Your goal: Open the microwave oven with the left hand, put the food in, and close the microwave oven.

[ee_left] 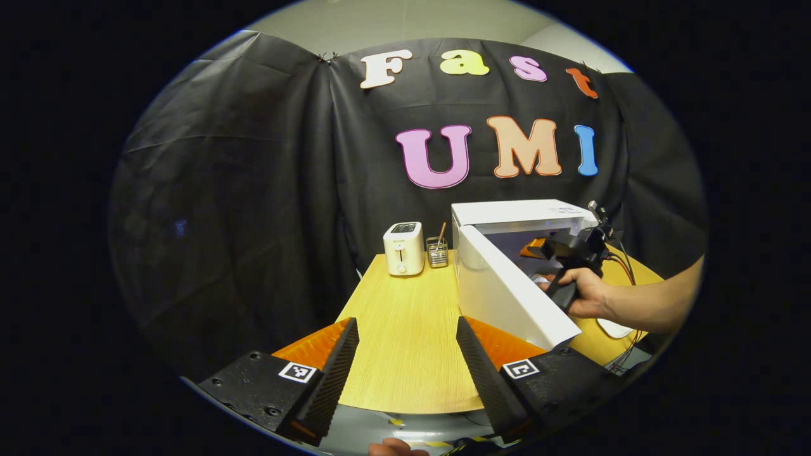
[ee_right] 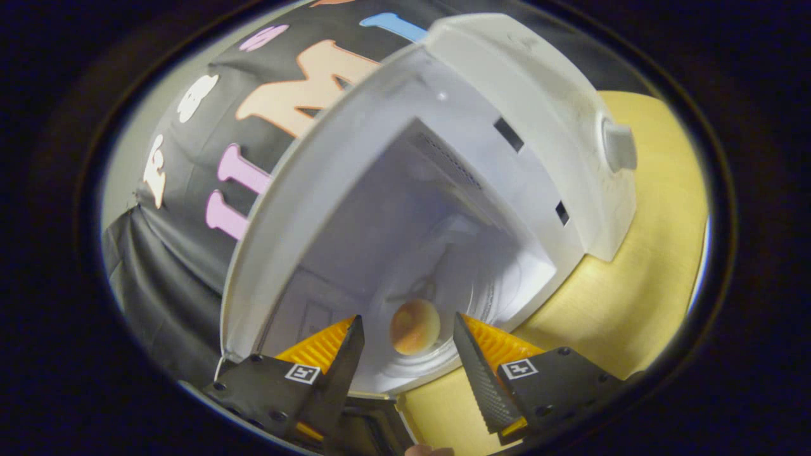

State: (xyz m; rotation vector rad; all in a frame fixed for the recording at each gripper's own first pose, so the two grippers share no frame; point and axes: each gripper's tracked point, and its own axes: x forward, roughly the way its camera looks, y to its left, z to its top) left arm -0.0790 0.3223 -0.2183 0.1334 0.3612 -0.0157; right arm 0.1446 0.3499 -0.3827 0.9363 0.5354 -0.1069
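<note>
Microwave oven (ee_left: 507, 278) stands open on the tabletop (ee_left: 405, 329), its door (ee_left: 513, 297) swung wide. Food (ee_right: 414, 326) sits inside on the glass plate (ee_right: 405, 361), between the right gripper (ee_right: 405, 345) fingers, spread apart. Left gripper (ee_left: 405, 354) waits open and empty; closing remains.

Microwave cavity (ee_left: 507, 250) (door-hidden), cup contents (ee_left: 437, 251) indistinct

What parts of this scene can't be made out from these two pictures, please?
- Left gripper view: the open microwave door hides most of the cavity and the food; the right claw reaches in behind it, so its opening is unclear.
- Left gripper view: the small holder beside the toaster is too small to identify.
- Right gripper view: the round food on the turntable is too blurred to name.
</note>
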